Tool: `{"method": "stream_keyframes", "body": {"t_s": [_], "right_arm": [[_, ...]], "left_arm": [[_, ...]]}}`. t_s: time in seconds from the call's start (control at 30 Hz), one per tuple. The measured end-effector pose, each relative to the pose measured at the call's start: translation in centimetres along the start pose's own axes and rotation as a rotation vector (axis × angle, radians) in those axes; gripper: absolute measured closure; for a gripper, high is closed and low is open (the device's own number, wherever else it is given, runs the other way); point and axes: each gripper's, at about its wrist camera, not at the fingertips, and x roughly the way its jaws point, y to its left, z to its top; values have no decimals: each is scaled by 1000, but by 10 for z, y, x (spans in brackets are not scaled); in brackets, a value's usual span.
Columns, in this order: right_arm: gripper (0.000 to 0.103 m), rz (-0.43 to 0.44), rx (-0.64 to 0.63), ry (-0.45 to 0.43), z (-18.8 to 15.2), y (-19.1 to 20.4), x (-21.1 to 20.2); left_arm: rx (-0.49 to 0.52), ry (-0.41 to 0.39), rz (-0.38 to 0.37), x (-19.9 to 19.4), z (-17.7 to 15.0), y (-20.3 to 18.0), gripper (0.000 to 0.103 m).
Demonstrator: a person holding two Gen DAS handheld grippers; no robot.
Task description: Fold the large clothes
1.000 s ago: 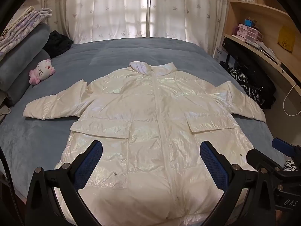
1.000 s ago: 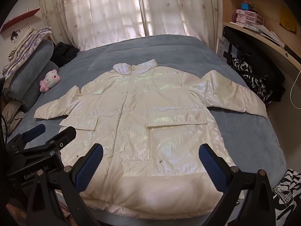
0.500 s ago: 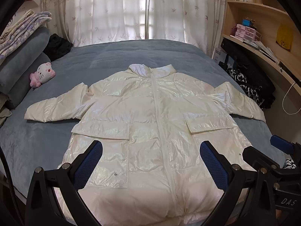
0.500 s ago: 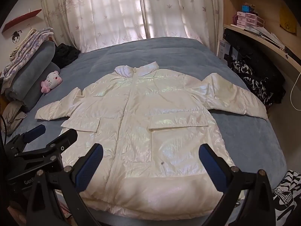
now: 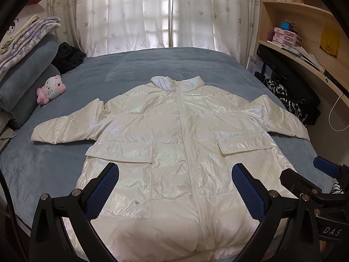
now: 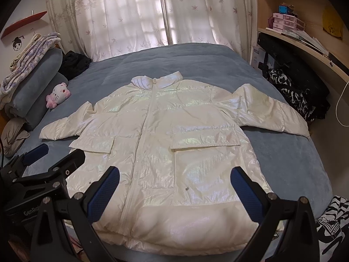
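A shiny white puffer jacket (image 5: 174,144) (image 6: 165,144) lies front up and zipped on the blue bed, collar toward the window, both sleeves spread out sideways. My left gripper (image 5: 175,187) hovers open above the jacket's hem, holding nothing. My right gripper (image 6: 174,187) is open too, above the hem on the jacket's right half, also empty. Each gripper shows in the other's view: the right one (image 5: 314,181) at the lower right edge, the left one (image 6: 50,161) at the lower left.
The blue bed (image 5: 152,65) stretches to curtained windows. A pink and white plush toy (image 5: 51,89) and stacked pillows and blankets (image 5: 26,50) sit at the left. Dark clothing (image 5: 290,91) and wooden shelves (image 5: 305,32) line the right side.
Both cameras have drawn back and risen a little, so the jacket sits lower and smaller in view. Both grippers stay open and the jacket has not moved.
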Motion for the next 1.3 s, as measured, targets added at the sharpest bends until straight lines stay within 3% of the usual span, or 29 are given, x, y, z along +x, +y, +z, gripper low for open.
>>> {"method": "stream_keyframes", "body": {"t_s": [0.83, 1.3], "right_arm": [[1, -14, 4, -1, -3, -2, 4], [1, -105, -6, -74, -4, 4, -17]], "left_arm": [[6, 5, 7, 2, -11, 0, 1], [13, -18, -11, -11, -13, 1, 1]]}}
